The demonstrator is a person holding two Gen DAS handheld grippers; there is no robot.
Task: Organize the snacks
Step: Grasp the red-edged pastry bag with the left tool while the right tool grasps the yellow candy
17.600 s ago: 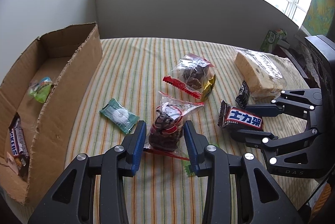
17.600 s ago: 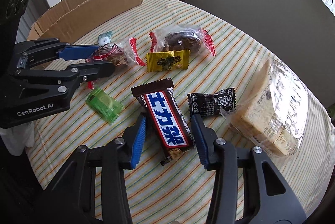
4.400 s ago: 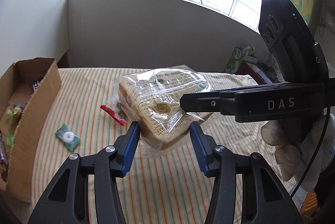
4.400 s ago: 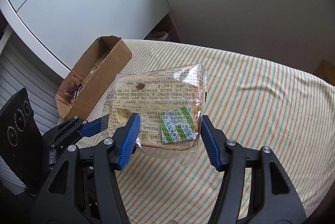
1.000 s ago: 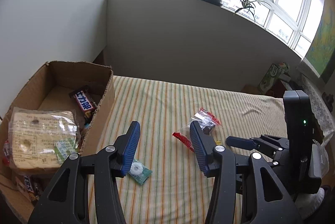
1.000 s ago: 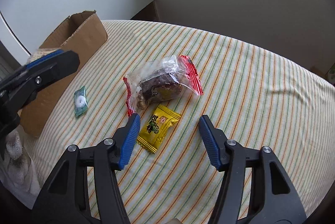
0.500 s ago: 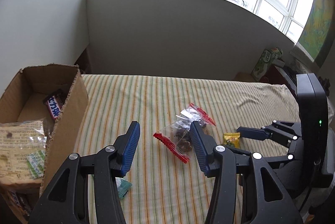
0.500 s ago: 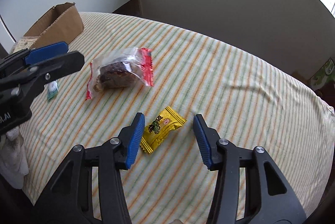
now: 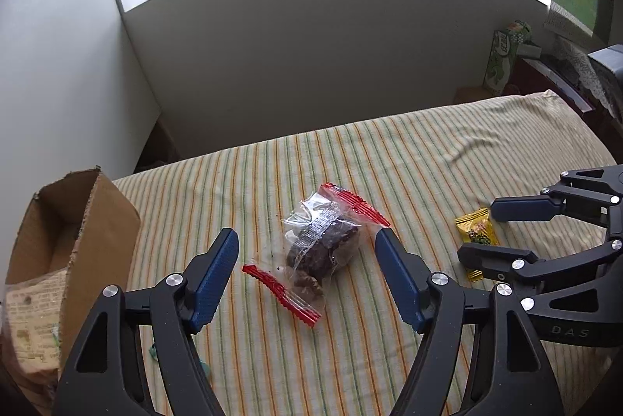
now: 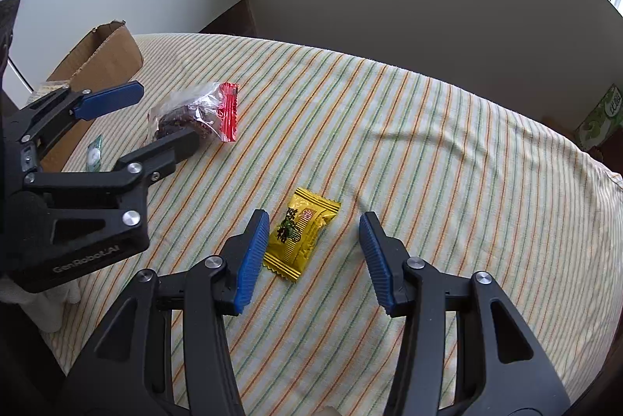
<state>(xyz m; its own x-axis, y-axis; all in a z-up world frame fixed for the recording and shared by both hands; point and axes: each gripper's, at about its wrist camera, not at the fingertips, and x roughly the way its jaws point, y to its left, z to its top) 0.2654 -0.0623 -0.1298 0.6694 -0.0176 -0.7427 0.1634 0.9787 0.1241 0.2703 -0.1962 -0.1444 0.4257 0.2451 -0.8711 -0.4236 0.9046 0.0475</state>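
A clear bag with red ends holding a dark pastry [image 9: 321, 248] lies on the striped cloth between the fingers of my open left gripper [image 9: 307, 241]; it also shows in the right wrist view [image 10: 194, 118]. A yellow candy packet [image 10: 300, 233] lies between the fingers of my open right gripper [image 10: 314, 223], nearer its left finger; it shows in the left wrist view [image 9: 476, 229] too. The cardboard box [image 9: 99, 221] stands at the left with a bagged bread loaf [image 9: 29, 315] inside. A small green candy [image 10: 93, 153] lies near the box.
The striped cloth [image 10: 447, 151] covers the table, with a wrinkle at the far right. A green carton [image 9: 504, 58] stands beyond the table's right end. A grey wall runs behind the table.
Both grippers have come down and closer: the left now straddles the pastry bag, the right straddles the yellow candy. Both stay open.
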